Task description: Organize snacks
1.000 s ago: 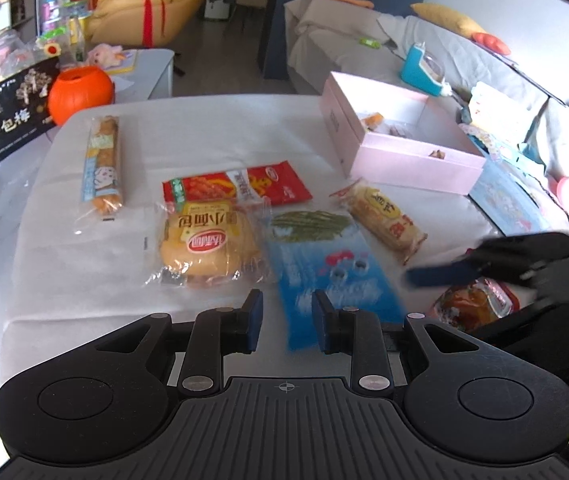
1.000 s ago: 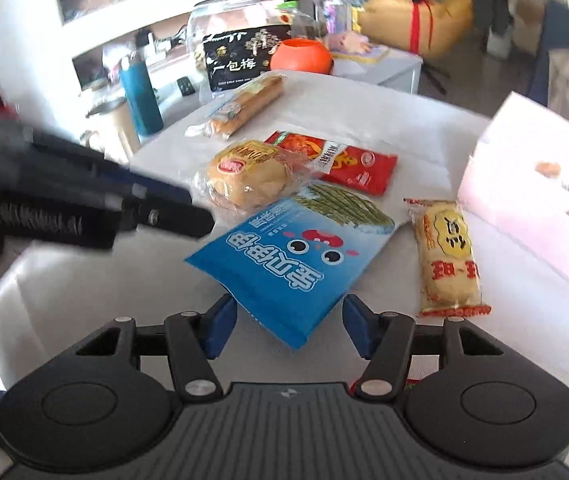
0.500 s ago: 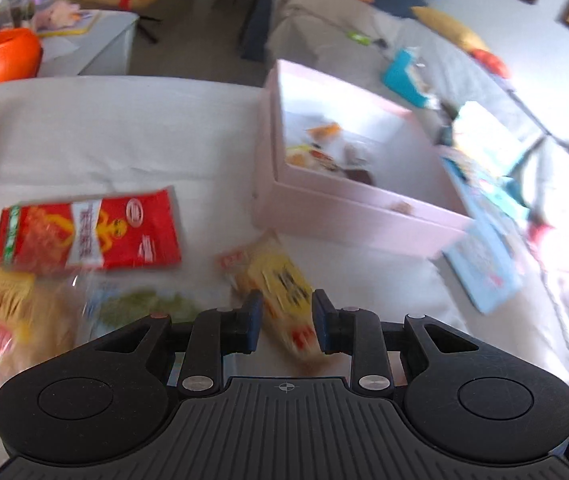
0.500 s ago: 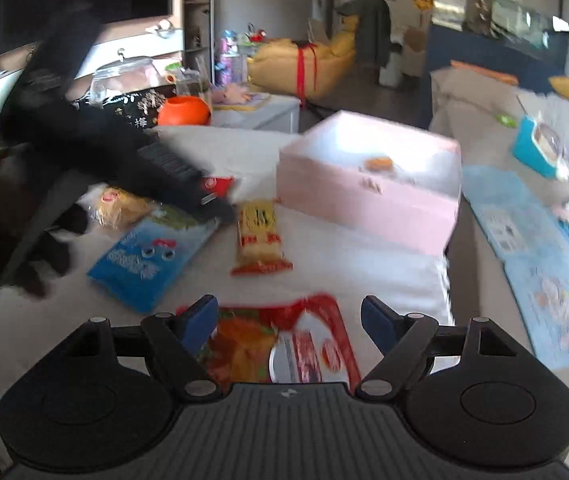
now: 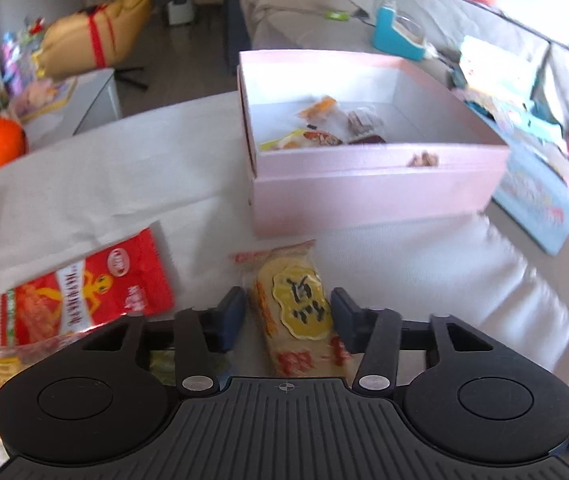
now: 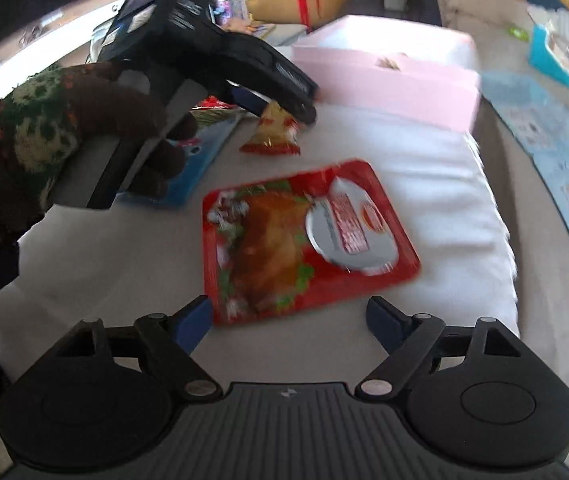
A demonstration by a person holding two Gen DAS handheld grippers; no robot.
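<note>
The left gripper is opening its jaws around the yellow cracker pack, not squeezing it; the right gripper is opening wide just before the red chicken pack, holding nothing; the pink box (behind both) has only a few snacks, so most still lie on the table.

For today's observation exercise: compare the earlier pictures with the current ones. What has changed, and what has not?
The left gripper swung from the blue bag to straddle the yellow rice-cracker packet, jaws opening. The right gripper shifted to the red chicken-picture packet, jaws opening too. Neither grips anything. The snacks and pink cardboard box lie unmoved.
</note>
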